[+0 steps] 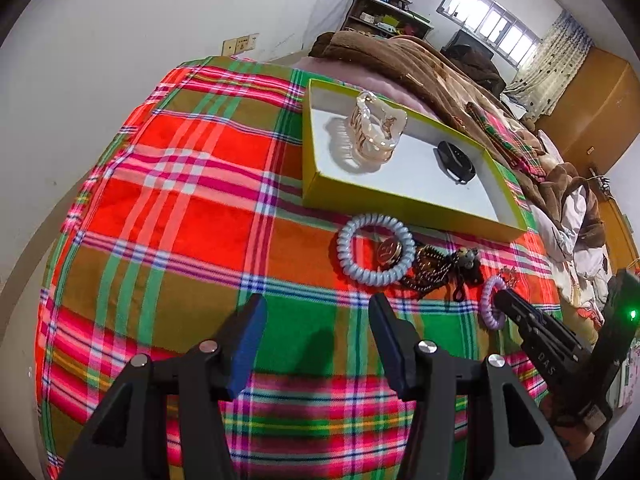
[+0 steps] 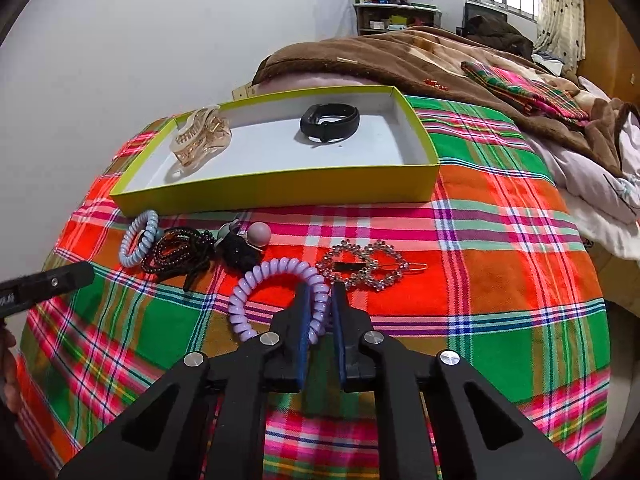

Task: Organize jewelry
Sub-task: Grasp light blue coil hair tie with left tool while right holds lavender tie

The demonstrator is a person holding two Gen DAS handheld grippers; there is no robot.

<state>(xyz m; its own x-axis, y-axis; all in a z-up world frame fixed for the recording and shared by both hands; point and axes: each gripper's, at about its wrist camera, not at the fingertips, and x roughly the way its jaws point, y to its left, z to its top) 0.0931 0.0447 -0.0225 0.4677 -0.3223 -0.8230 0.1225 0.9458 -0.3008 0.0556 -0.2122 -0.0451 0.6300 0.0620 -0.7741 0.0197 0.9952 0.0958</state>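
Closest to the lens, the right gripper [image 2: 320,292] is clamping its blue pads on the near side of a purple spiral hair tie [image 2: 276,300] lying on the plaid bedsheet [image 2: 500,280]. Left gripper [image 1: 318,308] is hovering with jaws apart, holding nothing. Beyond, a yellow-green box [image 2: 280,188] is holding a clear claw clip [image 2: 200,140] and a black wristband [image 2: 330,122]. A rhinestone hair clip [image 2: 366,266] is lying just beside the tie.

Your right gripper [image 2: 321,296] is clamped on the lilac coil hair tie [image 2: 276,300] lying on the plaid cloth [image 2: 500,280], just beside a rhinestone clip [image 2: 362,266], with the yellow-green box [image 2: 280,190] beyond holding a black band [image 2: 330,122] and a claw clip [image 2: 200,142].
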